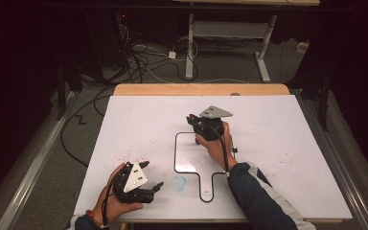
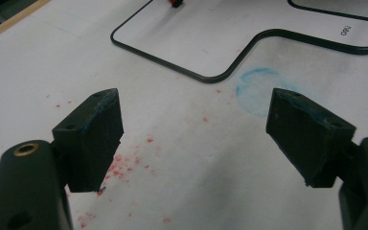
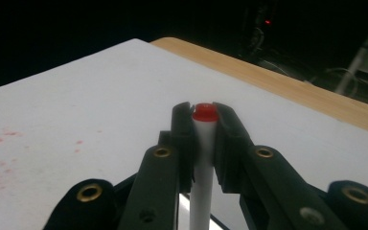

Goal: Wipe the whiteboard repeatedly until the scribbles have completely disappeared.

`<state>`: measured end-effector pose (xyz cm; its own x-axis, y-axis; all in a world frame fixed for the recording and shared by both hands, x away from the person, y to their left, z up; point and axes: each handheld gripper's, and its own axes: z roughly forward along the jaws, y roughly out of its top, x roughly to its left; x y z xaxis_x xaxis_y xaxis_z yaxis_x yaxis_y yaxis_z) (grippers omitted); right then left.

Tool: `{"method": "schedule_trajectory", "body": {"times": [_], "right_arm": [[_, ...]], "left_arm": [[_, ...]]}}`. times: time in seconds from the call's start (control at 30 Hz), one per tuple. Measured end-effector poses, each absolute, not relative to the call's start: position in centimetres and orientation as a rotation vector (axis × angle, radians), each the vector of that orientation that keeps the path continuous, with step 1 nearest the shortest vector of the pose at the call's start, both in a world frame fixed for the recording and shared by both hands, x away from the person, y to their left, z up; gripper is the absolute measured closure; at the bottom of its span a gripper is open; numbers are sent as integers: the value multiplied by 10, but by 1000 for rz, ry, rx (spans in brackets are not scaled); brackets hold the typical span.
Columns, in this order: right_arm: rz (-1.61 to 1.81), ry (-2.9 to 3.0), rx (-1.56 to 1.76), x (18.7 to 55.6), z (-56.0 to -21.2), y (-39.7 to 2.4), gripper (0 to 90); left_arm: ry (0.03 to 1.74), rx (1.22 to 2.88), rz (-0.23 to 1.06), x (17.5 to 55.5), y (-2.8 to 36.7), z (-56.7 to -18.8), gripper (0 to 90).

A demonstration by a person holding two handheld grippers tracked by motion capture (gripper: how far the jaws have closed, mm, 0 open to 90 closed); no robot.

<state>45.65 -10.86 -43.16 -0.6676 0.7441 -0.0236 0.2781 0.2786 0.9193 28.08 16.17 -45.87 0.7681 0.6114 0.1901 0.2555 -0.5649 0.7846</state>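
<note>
Dim room fading to black around the edges, white table (image 1: 278, 139) catching the light from above, soft shadows falling, near jaws blurring, slight graininess showing throughout

We cannot see the lower end of the white marker (image 3: 202, 163): it runs off the bottom edge of the right gripper view, between the right gripper (image 3: 204, 125) jaws clamped on it. In the high view that gripper (image 1: 206, 125) hides the marker. Small print inside the whiteboard's black outline (image 2: 346, 30) is too small for us to read.
</note>
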Motion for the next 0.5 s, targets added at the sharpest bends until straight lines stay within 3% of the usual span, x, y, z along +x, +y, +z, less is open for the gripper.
{"method": "schedule_trajectory", "body": {"times": [0.33,0.5], "right_arm": [[1313,2016,1027,454,-429,-183,809],[1369,2027,1030,441,-431,-195,809]], "left_arm": [[642,2187,576,282,159,-460,193],[647,2189,569,283,157,-460,193]]}}
